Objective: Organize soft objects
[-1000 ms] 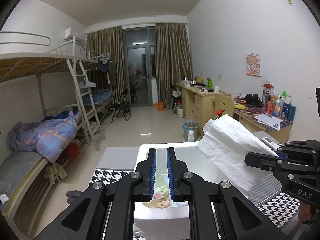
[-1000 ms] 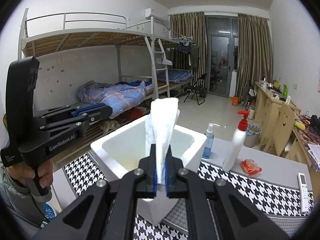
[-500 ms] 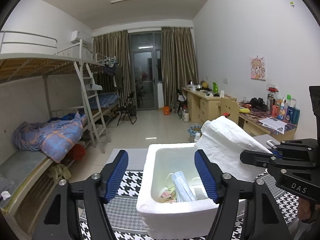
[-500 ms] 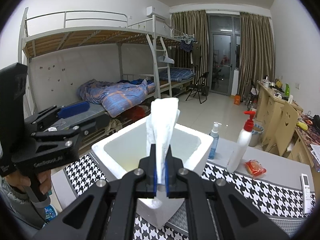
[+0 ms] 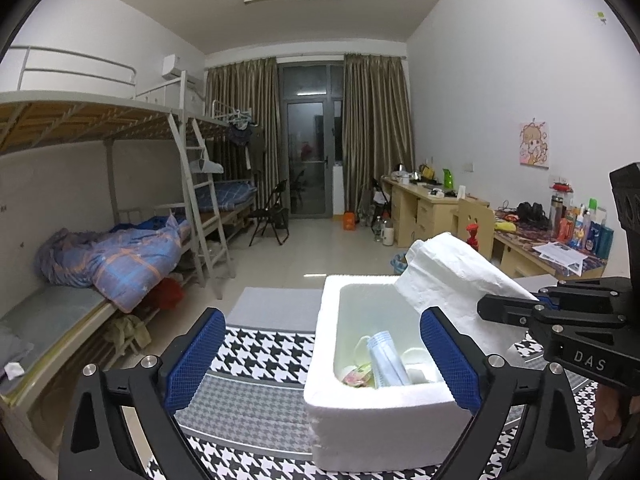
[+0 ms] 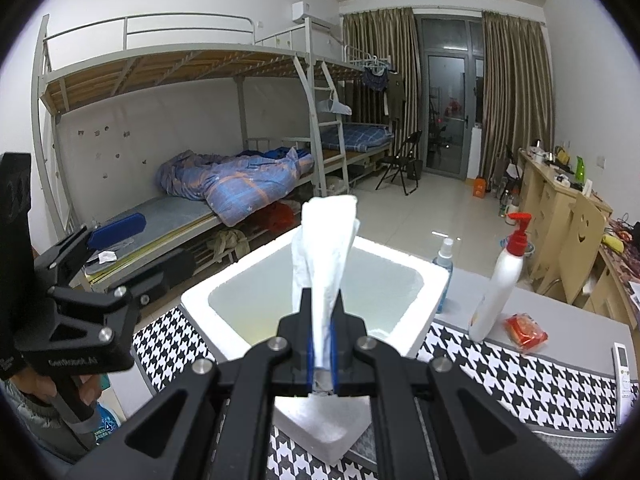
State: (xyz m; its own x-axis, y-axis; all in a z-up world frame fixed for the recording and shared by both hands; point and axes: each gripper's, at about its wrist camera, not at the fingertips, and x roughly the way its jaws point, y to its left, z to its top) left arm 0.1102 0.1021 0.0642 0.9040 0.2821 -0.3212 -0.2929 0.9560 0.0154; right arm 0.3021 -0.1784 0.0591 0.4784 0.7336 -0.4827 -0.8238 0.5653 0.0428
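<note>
A white foam box stands on the houndstooth table cloth; it also shows in the right wrist view. Inside it lie a blue face mask and a small pink and green soft item. My left gripper is open and empty, drawn back before the box's near left side. My right gripper is shut on a folded white paper towel, holding it upright over the box's near rim; the paper towel also shows in the left wrist view.
A white pump bottle with a red top, a small spray bottle, a red packet and a remote stand on the table right of the box. Bunk beds line the left wall, desks the right.
My left gripper has opened, dropped the face mask into the box and pulled back to the left. My right gripper still holds the paper towel over the box.
</note>
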